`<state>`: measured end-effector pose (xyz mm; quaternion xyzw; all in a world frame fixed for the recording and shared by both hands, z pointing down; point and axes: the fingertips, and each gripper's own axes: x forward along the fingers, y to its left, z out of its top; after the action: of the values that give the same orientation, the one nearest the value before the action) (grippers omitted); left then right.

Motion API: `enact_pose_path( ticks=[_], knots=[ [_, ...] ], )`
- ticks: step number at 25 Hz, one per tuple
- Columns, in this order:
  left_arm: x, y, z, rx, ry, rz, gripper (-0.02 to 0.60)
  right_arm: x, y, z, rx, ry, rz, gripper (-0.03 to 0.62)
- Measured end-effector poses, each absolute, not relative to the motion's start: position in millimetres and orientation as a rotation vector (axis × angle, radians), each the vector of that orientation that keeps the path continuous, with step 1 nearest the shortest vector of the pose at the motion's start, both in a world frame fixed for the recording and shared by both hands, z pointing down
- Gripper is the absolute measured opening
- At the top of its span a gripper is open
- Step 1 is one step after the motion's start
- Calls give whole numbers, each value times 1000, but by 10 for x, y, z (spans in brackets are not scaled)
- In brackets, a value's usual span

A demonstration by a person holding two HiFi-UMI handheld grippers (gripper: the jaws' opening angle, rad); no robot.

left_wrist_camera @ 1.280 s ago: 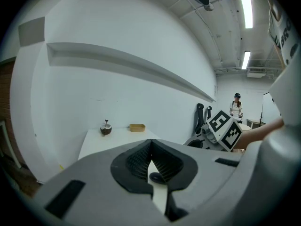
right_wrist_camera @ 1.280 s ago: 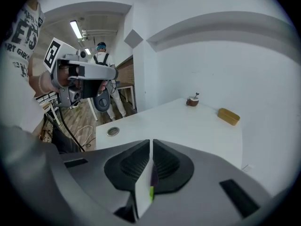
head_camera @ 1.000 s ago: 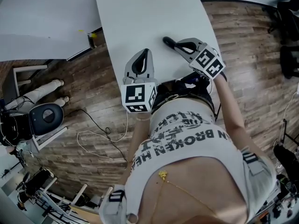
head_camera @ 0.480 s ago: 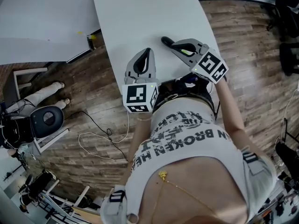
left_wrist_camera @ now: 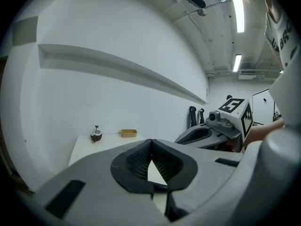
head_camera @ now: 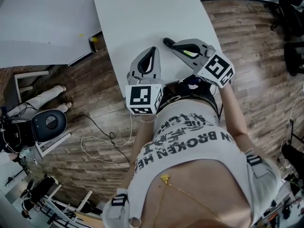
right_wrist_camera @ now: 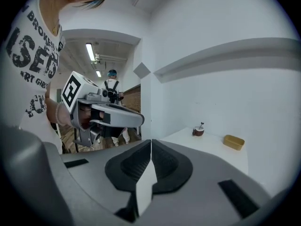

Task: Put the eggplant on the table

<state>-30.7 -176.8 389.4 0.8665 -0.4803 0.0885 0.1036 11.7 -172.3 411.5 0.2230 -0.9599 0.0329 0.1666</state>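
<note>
White rectangular desk (head_camera: pixel 142 18) shows no eggplant, and your left gripper (head_camera: pixel 152 50) and right gripper (head_camera: pixel 167 42) fingers are pinched together empty, so I'd say nothing's done.

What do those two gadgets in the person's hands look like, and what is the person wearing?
Both the left gripper and the right gripper are grey plastic shells tapering to a beak, with black ribbed fingers inside. Each carries a white cube printed with black square markers. The person wears a white T-shirt with black lettering and a thin gold necklace.
</note>
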Motion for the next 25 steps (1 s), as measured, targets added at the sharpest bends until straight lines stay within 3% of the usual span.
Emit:
enact_pose_path(
  ticks=[25],
  knots=[
    [-251, -1787, 3515, 2643, -1411, 190, -12, 147, -1693, 3349, 719, -2961, 58, 8]
  ],
)
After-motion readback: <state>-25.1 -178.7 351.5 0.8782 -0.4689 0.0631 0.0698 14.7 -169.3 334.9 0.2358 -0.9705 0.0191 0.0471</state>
